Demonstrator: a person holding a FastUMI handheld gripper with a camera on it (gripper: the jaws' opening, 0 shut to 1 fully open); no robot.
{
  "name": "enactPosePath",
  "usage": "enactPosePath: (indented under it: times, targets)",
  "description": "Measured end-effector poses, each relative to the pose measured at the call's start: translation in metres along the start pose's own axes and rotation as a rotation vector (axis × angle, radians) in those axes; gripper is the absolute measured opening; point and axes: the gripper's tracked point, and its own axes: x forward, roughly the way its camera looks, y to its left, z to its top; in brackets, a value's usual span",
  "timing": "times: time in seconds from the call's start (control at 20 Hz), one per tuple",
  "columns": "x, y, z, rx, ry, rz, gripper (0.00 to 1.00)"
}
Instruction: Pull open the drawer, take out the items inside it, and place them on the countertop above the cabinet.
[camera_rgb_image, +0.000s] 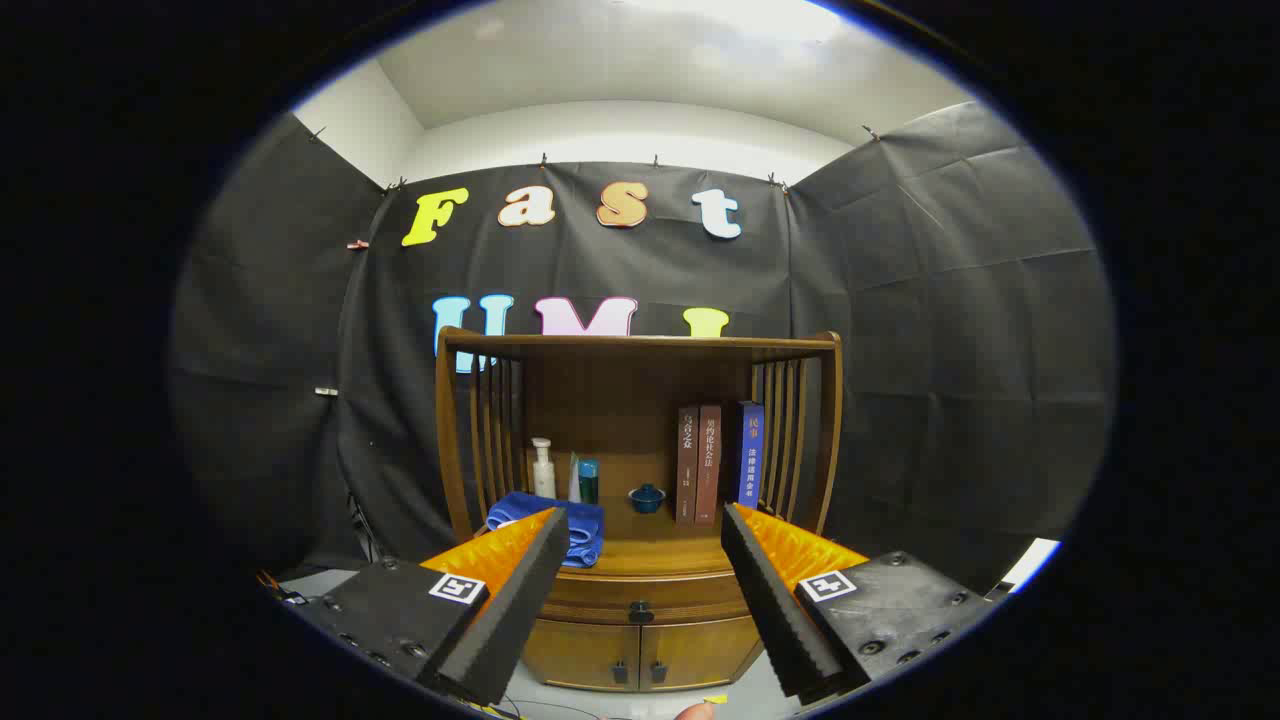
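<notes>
Drawer (640, 598), closed, lies dead ahead of the gripper (642, 540), beyond the spread, empty fingers; its long axis runs left to right, with the knob (640, 611) centred in the gap. Above it, towel (560, 528), cup (647, 497) and books (718, 463) occupy the countertop (660, 558).

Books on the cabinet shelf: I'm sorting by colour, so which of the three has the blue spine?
The blue book, rightmost of the three, next to the side slats. The two brown books stand left of it, beyond the open gripper.
</notes>
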Motion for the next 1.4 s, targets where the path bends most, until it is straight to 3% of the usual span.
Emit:
enactPosePath:
  times: [1.1,1.4]
  targets:
    - [0.000,0.012,-0.006,-0.028,0.009,0.017,0.98]
    - [0.020,0.012,-0.061,-0.037,0.041,0.013,0.98]
